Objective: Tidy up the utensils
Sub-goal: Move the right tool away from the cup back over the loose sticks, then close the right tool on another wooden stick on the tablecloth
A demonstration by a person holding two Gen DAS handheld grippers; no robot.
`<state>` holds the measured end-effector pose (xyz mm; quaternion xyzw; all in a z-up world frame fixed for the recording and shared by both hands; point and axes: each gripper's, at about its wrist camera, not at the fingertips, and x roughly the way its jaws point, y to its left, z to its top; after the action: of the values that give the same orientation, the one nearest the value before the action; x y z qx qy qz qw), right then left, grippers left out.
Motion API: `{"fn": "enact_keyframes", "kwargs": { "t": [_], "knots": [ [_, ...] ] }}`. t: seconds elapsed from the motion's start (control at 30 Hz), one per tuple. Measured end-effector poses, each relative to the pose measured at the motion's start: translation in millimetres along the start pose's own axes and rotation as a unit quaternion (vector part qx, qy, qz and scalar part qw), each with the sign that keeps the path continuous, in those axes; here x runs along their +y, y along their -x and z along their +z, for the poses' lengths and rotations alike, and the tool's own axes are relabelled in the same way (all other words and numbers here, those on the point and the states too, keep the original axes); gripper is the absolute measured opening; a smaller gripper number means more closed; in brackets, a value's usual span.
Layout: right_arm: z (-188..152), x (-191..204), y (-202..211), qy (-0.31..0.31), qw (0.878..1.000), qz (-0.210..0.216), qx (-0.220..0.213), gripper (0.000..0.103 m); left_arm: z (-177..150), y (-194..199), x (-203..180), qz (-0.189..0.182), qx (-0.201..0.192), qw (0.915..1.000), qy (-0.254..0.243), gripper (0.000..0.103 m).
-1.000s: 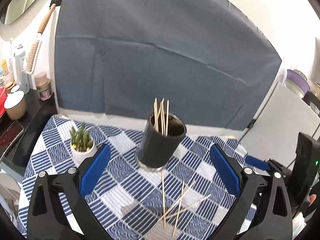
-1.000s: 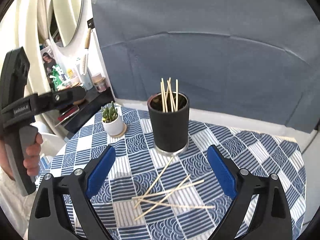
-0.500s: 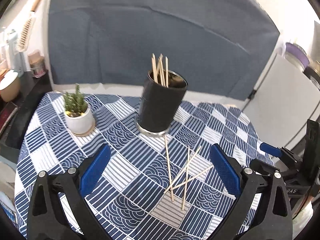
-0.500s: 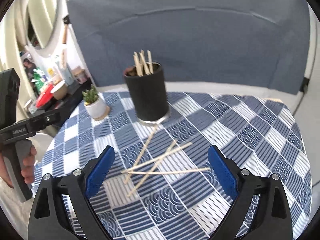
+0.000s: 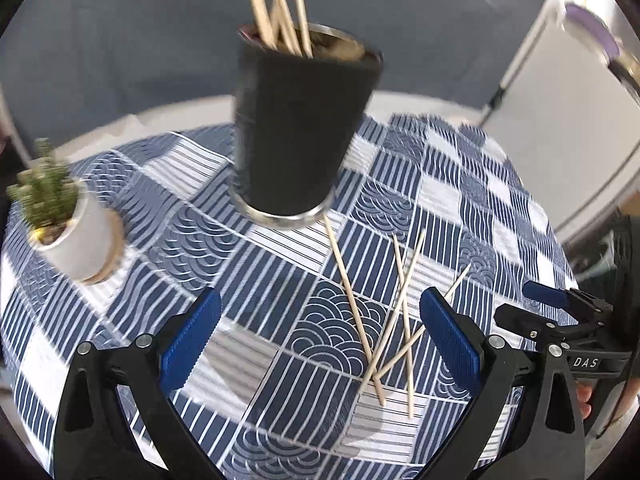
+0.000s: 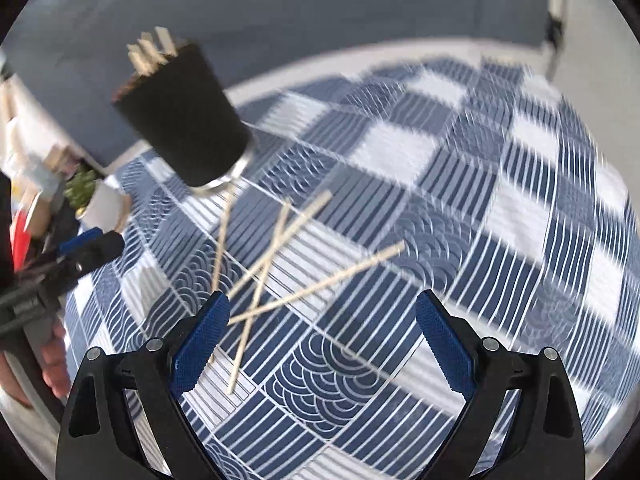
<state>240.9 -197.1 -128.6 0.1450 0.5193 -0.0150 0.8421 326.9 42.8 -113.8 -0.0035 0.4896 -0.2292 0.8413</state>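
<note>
A black cup (image 5: 298, 128) with several wooden sticks standing in it sits on the blue-and-white checked tablecloth (image 5: 440, 200); it also shows in the right wrist view (image 6: 182, 118). Several loose wooden sticks (image 5: 390, 312) lie crossed on the cloth in front of the cup, and they show in the right wrist view (image 6: 288, 252) too. My left gripper (image 5: 320, 338) is open and empty, low over the cloth just left of the loose sticks. My right gripper (image 6: 322, 338) is open and empty, with its left finger beside the stick ends.
A small green plant in a white pot (image 5: 68, 224) stands left of the cup. A dark blue cloth backdrop (image 5: 120, 40) hangs behind the table. A white cabinet (image 5: 560, 112) stands at the right. Bottles and clutter (image 6: 28, 176) sit past the table's left edge.
Both grippers have moved down and closer to the table, toward the loose sticks. The right gripper has swung right, so the cup now sits at its upper left. Both stay open.
</note>
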Motion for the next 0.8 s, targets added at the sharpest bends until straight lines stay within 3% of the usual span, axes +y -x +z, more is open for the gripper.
{"fn": "enact_keyframes", "kwargs": {
  "t": [0.3, 0.4, 0.6, 0.8],
  "knots": [
    [0.4, -27.8, -42.2, -0.158, 0.985, -0.034, 0.061, 0.089, 13.3, -66.2, -0.7, 0.001, 0.056, 0.9981, -0.025, 0.097],
    [4.9, -29.8, -52.7, -0.19, 0.978, -0.046, 0.077, 0.089, 16.7, -81.0, -5.4, 0.023, 0.067, 0.9966, -0.042, 0.097],
    [14.7, -31.5, -70.0, -0.234, 0.962, -0.094, 0.106, 0.083, 20.5, -99.8, -15.8, 0.081, 0.076, 0.991, -0.075, 0.097],
    [22.5, -17.5, -81.0, -0.227, 0.95, -0.17, 0.131, 0.074, 21.2, -111.7, -19.7, 0.103, 0.088, 0.9883, -0.071, 0.098]
  ]
}}
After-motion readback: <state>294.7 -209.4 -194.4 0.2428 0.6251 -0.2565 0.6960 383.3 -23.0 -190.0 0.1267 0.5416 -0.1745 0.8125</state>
